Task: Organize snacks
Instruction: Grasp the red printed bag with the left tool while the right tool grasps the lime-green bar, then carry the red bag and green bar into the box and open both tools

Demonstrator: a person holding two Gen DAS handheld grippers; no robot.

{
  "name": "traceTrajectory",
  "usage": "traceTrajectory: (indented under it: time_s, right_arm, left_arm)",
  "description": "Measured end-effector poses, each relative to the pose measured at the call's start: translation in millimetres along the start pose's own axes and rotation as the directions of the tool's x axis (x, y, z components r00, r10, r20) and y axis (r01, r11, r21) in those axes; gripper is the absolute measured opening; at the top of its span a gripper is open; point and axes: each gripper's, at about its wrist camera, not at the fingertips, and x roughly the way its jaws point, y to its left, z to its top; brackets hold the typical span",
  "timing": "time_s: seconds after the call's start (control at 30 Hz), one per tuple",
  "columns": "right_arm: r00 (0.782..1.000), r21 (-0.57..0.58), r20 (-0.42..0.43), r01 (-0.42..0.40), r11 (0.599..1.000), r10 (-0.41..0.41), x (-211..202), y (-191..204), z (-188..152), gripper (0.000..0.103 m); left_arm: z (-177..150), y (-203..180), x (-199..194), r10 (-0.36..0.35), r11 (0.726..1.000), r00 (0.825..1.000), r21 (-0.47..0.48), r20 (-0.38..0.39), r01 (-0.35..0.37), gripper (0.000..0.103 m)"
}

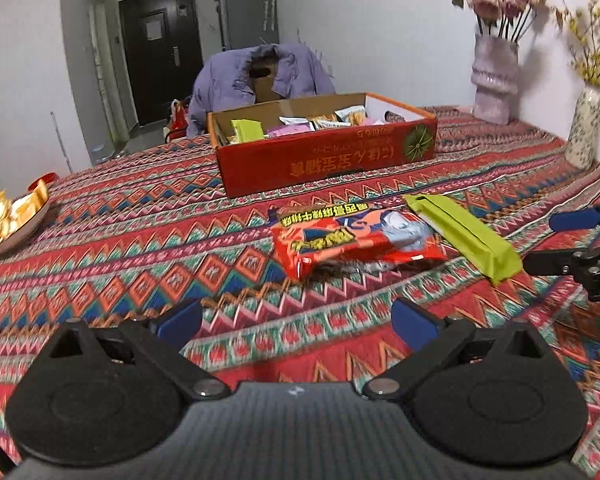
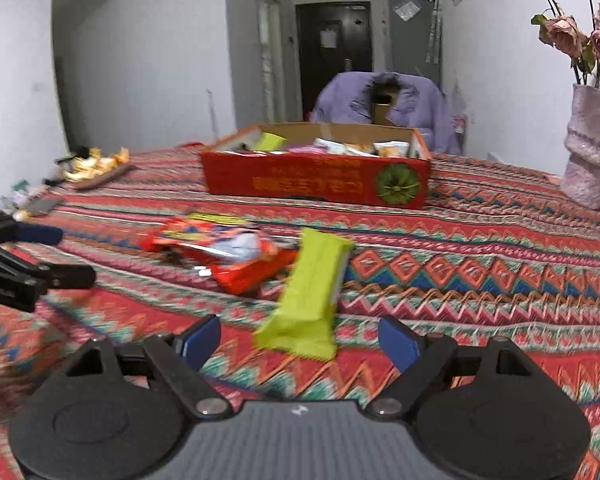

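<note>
Since both your grippers, left gripper and right gripper, have jaws spread and empty, red snack pack and green bar lie loose on the table, short of the red box

We see each claw built to the same pattern. On the left claw, two matte black linkage arms run forward from round black discs, each fixed by a silver pivot screw, and end in blue pads. Between the discs sits a dark grey ribbed plate with a small white mark at its front edge. The right claw repeats this layout, with blue pads on black arms.
</note>
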Motion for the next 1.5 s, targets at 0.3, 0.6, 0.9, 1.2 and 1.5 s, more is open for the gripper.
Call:
traceTrajectory:
  time_s: [0.3,0.6,0.9,1.2,1.5]
  right_arm:
    - [0.998,-0.036,-0.066,-0.021,0.999,0.018,71,-2,23,0.073]
    - [0.995,-0.02,-0.093,0.034,0.999,-0.036,83,-37,30,0.062]
    - [0.997,0.009,-0.082,0.008,1.0,-0.008,95,-62,41,0.062]
    - [0.999,0.033,-0.051,-0.015,0.999,0.017,102,-59,40,0.046]
    - [0.999,0.026,-0.014,-0.031,0.999,0.032,59,-40,25,0.032]
  left_arm:
    - [33,-19,64,-0.077,0.972,0.997,0.223,-0.01,0.077,0.103]
    - [48,-46,123,-0.096,0.921,0.995,0.377,-0.032,0.101,0.103]
    - [73,-36,162,-0.129,0.982,0.978,0.118,-0.165,0.15,0.103]
    - [75,-15,154,-0.127,0.991,0.98,-0.065,-0.153,0.119,0.066]
    - [52,-17,73,-0.07,0.983,0.995,-0.177,-0.064,0.058,0.057]
